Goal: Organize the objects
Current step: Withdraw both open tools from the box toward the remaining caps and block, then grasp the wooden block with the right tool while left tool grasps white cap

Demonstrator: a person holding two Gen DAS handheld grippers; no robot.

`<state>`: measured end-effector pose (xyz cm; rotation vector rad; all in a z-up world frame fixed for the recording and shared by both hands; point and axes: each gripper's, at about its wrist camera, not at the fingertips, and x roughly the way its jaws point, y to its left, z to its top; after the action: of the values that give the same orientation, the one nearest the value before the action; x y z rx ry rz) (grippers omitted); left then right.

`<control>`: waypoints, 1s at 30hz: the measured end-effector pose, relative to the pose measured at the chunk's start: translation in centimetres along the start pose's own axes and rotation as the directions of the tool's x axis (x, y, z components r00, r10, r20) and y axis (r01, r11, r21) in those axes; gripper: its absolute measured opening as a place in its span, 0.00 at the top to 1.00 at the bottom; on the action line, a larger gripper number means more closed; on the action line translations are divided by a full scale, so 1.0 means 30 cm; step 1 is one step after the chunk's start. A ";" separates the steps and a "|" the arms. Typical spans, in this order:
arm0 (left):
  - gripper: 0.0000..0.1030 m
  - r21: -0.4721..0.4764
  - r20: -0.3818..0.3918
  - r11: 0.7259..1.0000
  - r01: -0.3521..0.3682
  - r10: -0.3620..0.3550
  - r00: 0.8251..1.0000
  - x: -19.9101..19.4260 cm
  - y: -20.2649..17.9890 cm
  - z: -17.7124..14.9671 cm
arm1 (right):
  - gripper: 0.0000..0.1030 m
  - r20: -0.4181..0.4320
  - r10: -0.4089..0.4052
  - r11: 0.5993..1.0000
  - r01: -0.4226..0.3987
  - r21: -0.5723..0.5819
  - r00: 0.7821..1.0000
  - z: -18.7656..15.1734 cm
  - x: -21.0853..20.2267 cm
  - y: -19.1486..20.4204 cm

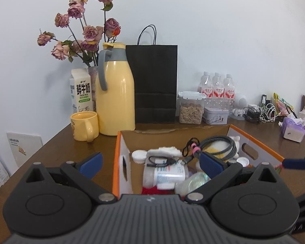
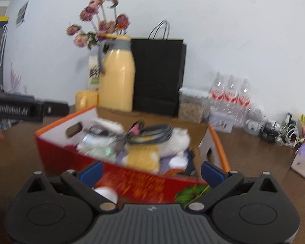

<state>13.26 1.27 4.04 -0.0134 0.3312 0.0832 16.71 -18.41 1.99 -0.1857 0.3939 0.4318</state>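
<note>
Two grippers hang over an orange-rimmed cardboard box [image 1: 117,158] on the brown table [image 1: 57,142]. The left gripper [image 1: 150,165] is spread wide and holds nothing, one finger outside the box's left wall, the other above a coiled braided cable [image 1: 223,144] and a white plastic bottle [image 1: 164,174] lying inside. The right gripper [image 2: 151,171], also wide and empty, sits at the box's red front wall; that view is blurred. Behind the box stand a yellow thermos jug [image 1: 116,93], a yellow mug [image 1: 84,126] and a black paper bag [image 1: 154,83].
</note>
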 end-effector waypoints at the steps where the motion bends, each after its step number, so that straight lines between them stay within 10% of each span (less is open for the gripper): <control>1: 0.00 0.001 -0.009 1.000 -0.001 0.001 1.000 -0.009 0.008 -0.006 | 0.00 -0.014 0.008 1.000 -0.008 -0.004 1.000 -0.013 -0.004 0.011; 13: 0.00 -0.002 -0.121 0.999 -0.050 0.050 0.991 -0.087 0.098 -0.120 | 0.05 -0.121 0.100 0.995 -0.102 -0.011 0.988 -0.097 -0.010 0.133; 24: 0.00 -0.025 -0.172 0.998 -0.061 0.055 0.984 -0.126 0.130 -0.187 | 0.75 -0.185 0.180 0.983 -0.181 0.014 0.966 -0.122 0.033 0.172; 30: 0.00 -0.011 -0.178 0.999 -0.040 0.038 0.983 -0.125 0.099 -0.190 | 0.90 -0.189 0.209 0.977 -0.215 -0.010 0.959 -0.133 0.034 0.198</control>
<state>7.64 3.77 -0.14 -0.0287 0.5097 0.1237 13.63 -13.76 -2.59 -0.2158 0.5956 0.6349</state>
